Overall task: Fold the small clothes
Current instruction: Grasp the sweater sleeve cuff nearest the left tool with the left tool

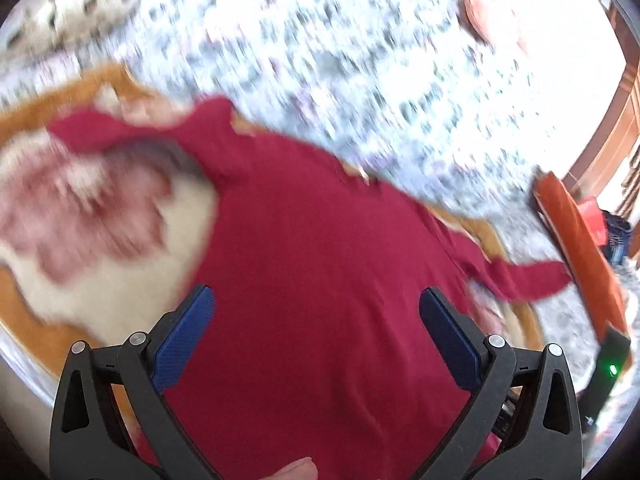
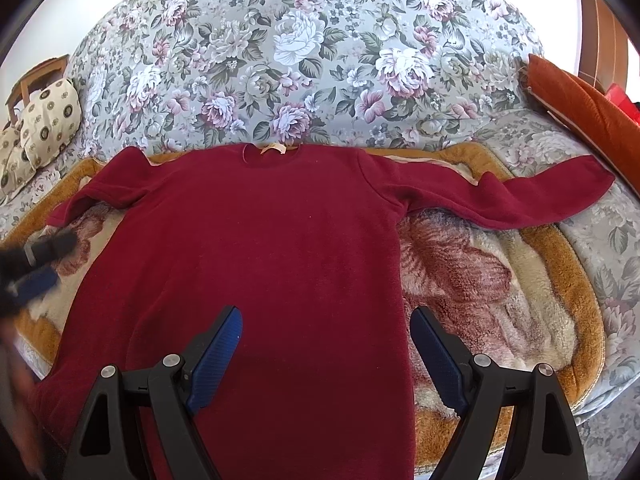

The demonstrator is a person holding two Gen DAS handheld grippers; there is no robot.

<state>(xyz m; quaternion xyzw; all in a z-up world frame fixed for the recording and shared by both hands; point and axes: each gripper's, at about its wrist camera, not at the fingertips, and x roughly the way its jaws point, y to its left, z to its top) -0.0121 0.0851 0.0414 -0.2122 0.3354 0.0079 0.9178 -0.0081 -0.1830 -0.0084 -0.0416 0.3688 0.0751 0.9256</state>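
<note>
A dark red long-sleeved sweater (image 2: 272, 264) lies flat on a fleece blanket (image 2: 500, 280), neck away from me, both sleeves spread out sideways. My right gripper (image 2: 326, 320) is open and empty, hovering above the sweater's lower body. My left gripper (image 1: 316, 300) is open and empty above the sweater (image 1: 320, 260); that view is motion-blurred. The left gripper also shows blurred at the left edge of the right wrist view (image 2: 36, 260), beside the sweater's left sleeve (image 2: 92, 196).
The blanket, cream and pink with an orange border, lies on a floral sofa (image 2: 300, 60). A patterned cushion (image 2: 44, 124) sits at the left. An orange cushion (image 2: 592, 112) stands at the right, by the right sleeve's end (image 2: 592, 184).
</note>
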